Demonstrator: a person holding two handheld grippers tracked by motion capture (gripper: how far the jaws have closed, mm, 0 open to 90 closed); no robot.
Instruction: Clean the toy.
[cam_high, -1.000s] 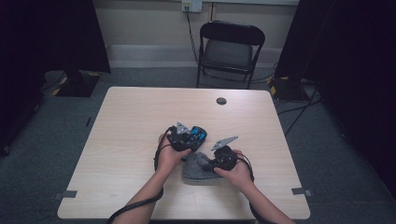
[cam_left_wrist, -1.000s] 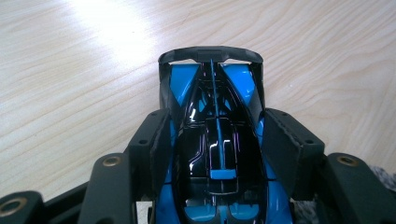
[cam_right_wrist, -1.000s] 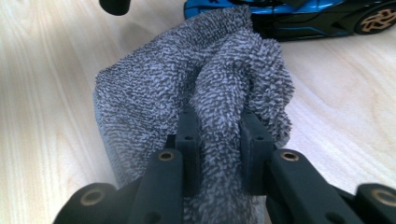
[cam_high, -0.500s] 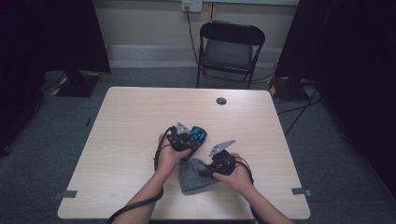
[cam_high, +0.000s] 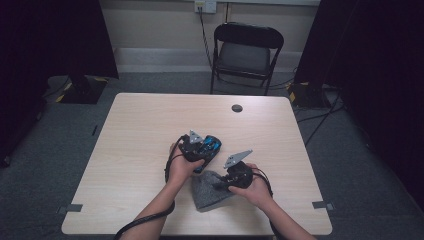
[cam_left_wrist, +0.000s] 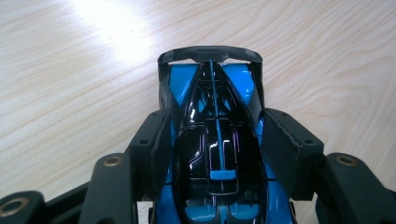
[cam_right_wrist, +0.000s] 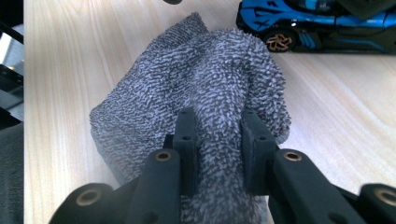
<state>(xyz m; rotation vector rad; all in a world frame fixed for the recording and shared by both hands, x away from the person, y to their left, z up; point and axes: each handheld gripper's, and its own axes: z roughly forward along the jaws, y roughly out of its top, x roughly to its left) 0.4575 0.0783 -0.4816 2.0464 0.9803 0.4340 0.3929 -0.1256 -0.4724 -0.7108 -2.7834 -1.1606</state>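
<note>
Left tool (cam_left_wrist: 212, 154) clamps toy car (cam_left_wrist: 215, 140), nose cut off; right tool (cam_right_wrist: 217, 135) pinches cloth (cam_right_wrist: 196, 84).

In the left gripper view, the rear of the blue and black toy car (cam_left_wrist: 218, 154) runs off the bottom edge, and both jaws cover its flanks, so its wheels are hidden. In the right gripper view, the grey cloth (cam_right_wrist: 196, 88) is cut off at the bottom edge, with a bunched fold covered between the jaws, and the car's top and far end run past the top and right edges. In the high view, the left gripper (cam_high: 199, 148) covers most of the car, and the right gripper's (cam_high: 231, 176) jaws are too small to make out against the cloth.
</note>
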